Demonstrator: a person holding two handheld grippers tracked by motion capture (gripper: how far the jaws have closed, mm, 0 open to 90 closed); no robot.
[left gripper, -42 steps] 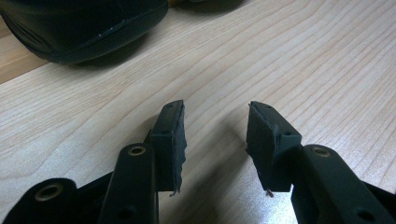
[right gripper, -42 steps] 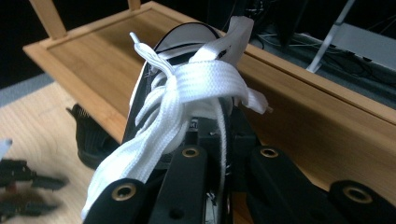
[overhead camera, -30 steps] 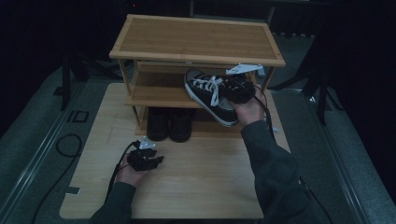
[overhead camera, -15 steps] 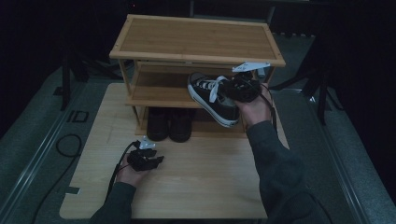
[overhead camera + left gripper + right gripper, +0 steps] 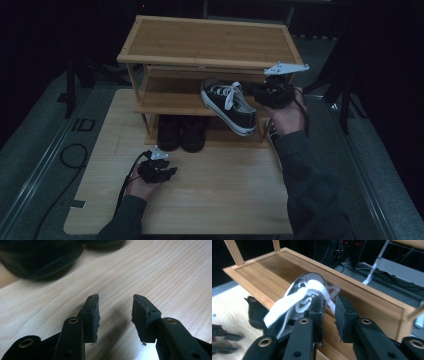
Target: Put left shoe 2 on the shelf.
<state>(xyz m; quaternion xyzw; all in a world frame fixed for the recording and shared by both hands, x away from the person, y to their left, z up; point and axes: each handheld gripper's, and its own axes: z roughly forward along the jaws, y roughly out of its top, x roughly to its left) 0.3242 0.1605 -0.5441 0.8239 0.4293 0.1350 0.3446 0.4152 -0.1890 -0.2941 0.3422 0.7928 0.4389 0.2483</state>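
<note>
A dark room surrounds the pale wooden table [image 5: 215, 200], on which stands a 3-tier bamboo shoe rack [image 5: 210, 42]. The black canvas sneaker with white laces [image 5: 227, 105] lies tilted on the rack's middle shelf, its toe overhanging the front edge. The right gripper [image 5: 260, 92], whose jaws have just been closing, stands narrow beside the sneaker's heel; I cannot tell whether it pinches the collar. Half-seated like this, the sneaker could tip off if let go. Since 1 second ago it has moved deeper into the rack. The left gripper [image 5: 114, 315] rests empty in front of the rack, jaws apart.
</note>
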